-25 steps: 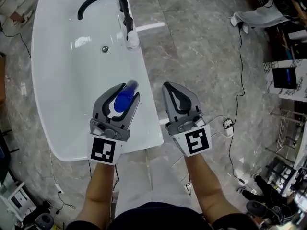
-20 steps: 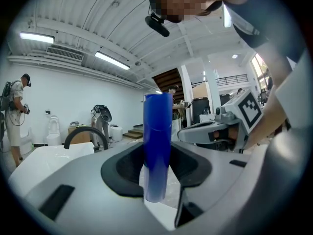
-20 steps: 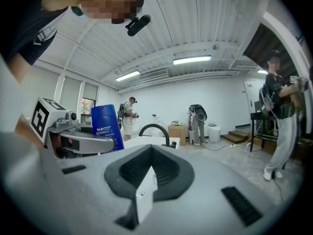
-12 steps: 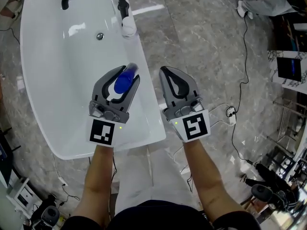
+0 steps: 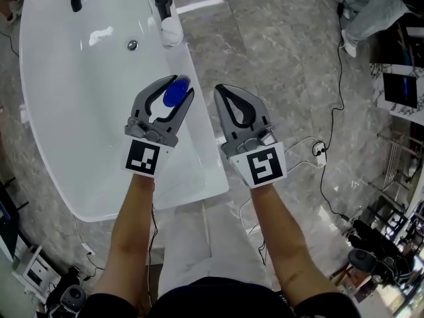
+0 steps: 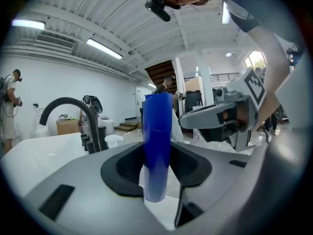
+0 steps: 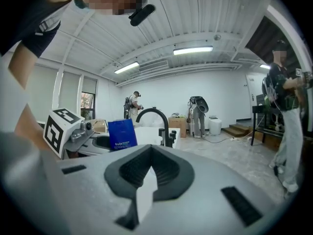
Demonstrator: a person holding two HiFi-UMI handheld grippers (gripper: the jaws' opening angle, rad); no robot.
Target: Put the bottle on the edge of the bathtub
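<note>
Where the white bathtub (image 5: pixel 199 148) meets grey marble floor (image 5: pixel 278 58), our left gripper (image 5: pixel 180 86) clamps the blue bottle (image 5: pixel 173 95) over the tub's right edge; our right gripper (image 5: pixel 218 90), jaws together, hangs alongside.

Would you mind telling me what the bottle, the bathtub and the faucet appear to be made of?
The bottle is probably plastic: even, saturated blue, smooth with a soft sheen. The bathtub is glossy white, acrylic or glazed ceramic, I cannot tell which; sharp light reflections lie on it. The faucet is likely metal with a matte black coating, showing hardly any glare.
</note>
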